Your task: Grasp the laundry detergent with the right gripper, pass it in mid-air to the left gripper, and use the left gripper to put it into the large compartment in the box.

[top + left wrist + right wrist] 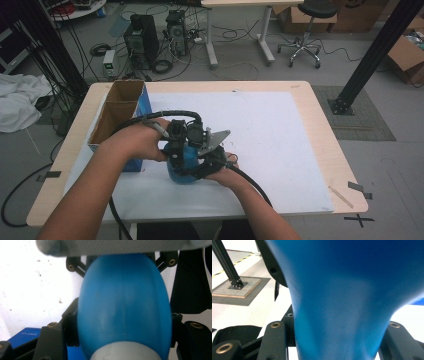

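A blue rubber bulb [181, 164] with a white end stands on the white sheet near the table's front. Both grippers meet on it. My left gripper [176, 150] comes in from the left and is shut on the bulb's wide oval body [123, 302], with a jaw pressed to each side of it and the white end [125, 351] nearest the camera. My right gripper [197, 167], with its grey plate [216, 137] on top, is shut on the bulb's narrower part [342, 315], black jaws against both flanks.
An open cardboard box with a blue side [116, 112] stands at the table's left, just beyond my left hand. A white sheet [285, 135] covers the wooden table [325, 125]. A black post [372, 55], a stool and computers stand on the floor beyond.
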